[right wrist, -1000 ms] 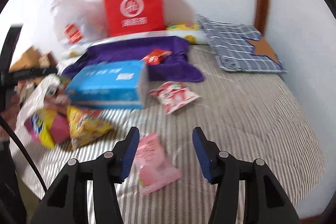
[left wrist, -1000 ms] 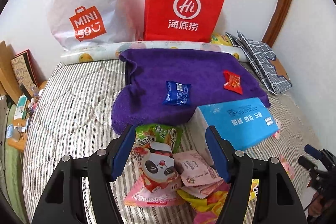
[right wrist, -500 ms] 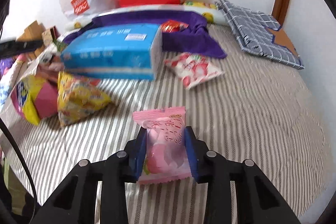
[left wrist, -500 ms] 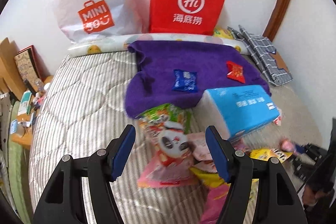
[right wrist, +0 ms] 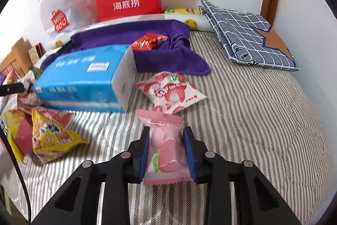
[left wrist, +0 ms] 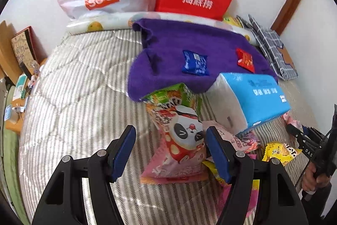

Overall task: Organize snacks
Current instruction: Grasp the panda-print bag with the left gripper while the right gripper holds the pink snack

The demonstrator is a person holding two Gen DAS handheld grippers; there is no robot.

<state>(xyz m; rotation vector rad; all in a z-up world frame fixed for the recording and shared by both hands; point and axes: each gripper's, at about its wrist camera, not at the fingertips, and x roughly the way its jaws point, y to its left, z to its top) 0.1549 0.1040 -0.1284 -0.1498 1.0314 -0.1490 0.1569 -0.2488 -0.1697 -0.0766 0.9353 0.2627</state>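
two snacks are already laid on the purple towel (right wrist: 172, 58), a blue packet (left wrist: 194, 62) and a red packet (right wrist: 148, 42), so the towel is judged to be the sorting place. a pink candy packet (right wrist: 165, 147) is pinched at its middle between the pads of the right gripper (right wrist: 166, 151), well short of the towel's near edge; the log hints at a slight easing of the jaws, yet the pads are seen pressed on the wrapper. its crimped ends are left free above and below the pads, which suggests a grip chosen for carrying.

between the packet and the towel a strawberry packet (right wrist: 171, 92) lies on the striped quilt (right wrist: 252, 119), and a blue tissue pack (right wrist: 84, 81) overlaps the towel's near-left part. a clear lane is left to the right of the tissue pack, though the strawberry packet would have to be passed over.

on the towel's other near side, the left gripper (left wrist: 170, 149) is held spread and empty over a panda snack bag (left wrist: 181, 140), whose top end reaches the towel's front edge. free towel surface is seen around both packets.
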